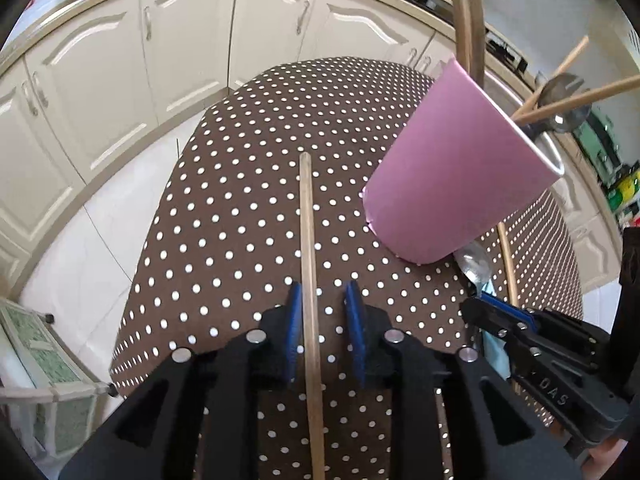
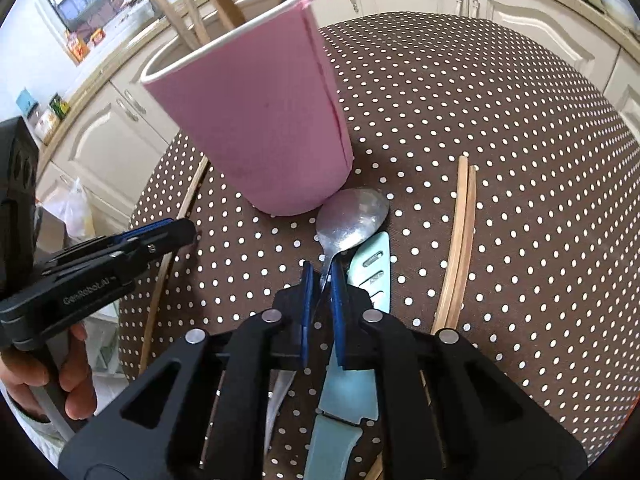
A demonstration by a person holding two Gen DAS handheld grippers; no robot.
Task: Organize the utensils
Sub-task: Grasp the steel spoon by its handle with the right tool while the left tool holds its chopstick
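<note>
A pink cup [image 1: 460,172] stands on the dotted table and holds several chopsticks and a metal utensil; it also shows in the right wrist view [image 2: 260,120]. My left gripper [image 1: 324,294] is open, its jaws on either side of a single wooden chopstick [image 1: 308,240] that lies on the cloth. My right gripper [image 2: 322,276] is shut on the neck of a metal spoon [image 2: 352,216], whose bowl lies at the cup's base. A light blue knife [image 2: 372,272] lies just right of the spoon. A pair of chopsticks [image 2: 460,232] lies further right.
The table has a brown cloth with white dots [image 1: 240,200]. The right gripper body [image 1: 540,352] shows at the lower right of the left wrist view. The left gripper body [image 2: 100,272] shows at the left of the right wrist view. Cream cabinets [image 1: 160,60] stand behind.
</note>
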